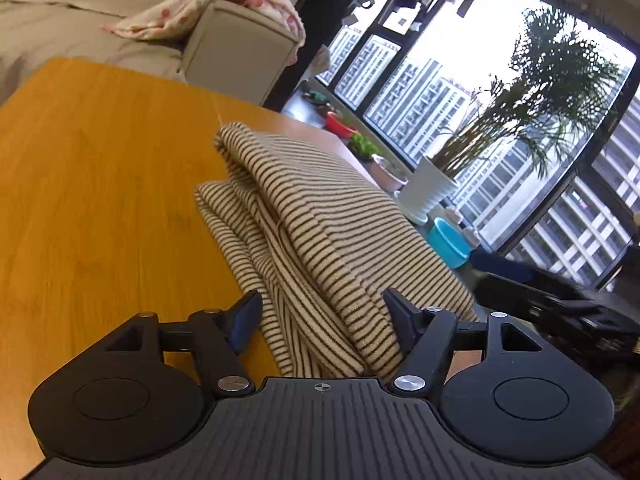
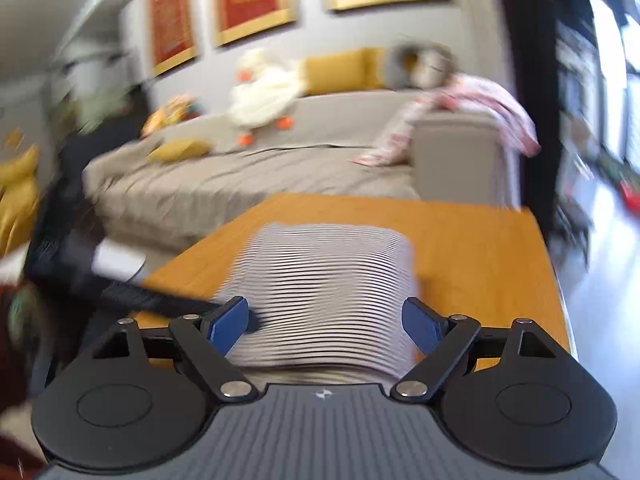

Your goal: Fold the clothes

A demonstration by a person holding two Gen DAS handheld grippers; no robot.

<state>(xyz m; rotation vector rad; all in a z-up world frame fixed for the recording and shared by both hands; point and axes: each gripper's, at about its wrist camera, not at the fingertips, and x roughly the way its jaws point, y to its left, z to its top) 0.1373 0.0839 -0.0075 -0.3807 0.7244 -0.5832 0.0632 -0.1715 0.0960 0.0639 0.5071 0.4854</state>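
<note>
Presently, view by view:

Left wrist view, garment: the striped garment (image 1: 320, 220) lies folded in layers on the wooden table (image 1: 100, 200), running from frame centre down to the lower middle, close along the table's right-hand edge.
Left wrist view, tongs: the left gripper (image 1: 322, 316) has its jaws spread, one finger on each side of the near end of the folded stack; nothing is pinched. Whether the right finger touches the cloth cannot be told. Judged purpose: to straddle the bundle, ready either to grip the layers or to let them go.
Left wrist view, edges: the fold edge at the stack's left side faces bare table. On the right the cloth lies near the table edge, beyond which the floor, a white plant pot (image 1: 428, 192) and a blue basin (image 1: 448, 242) show.
Left wrist view, open room: wide bare tabletop fills the left half of the frame; a sofa (image 1: 224, 52) stands past the far edge.

Right wrist view, garment: heavily blurred; the striped garment (image 2: 324, 280) sits at frame centre on the wooden table (image 2: 480, 248).
Right wrist view, tongs: the right gripper (image 2: 328, 322) has its jaws apart, empty, with the cloth seen between them and beyond.
Right wrist view, edges: the cloth's far edge reads roughly square to the table; the blur forbids more.
Right wrist view, open room: bare wood lies right of and beyond the garment; a dark blurred shape at lower left is judged to be the other tool.
</note>
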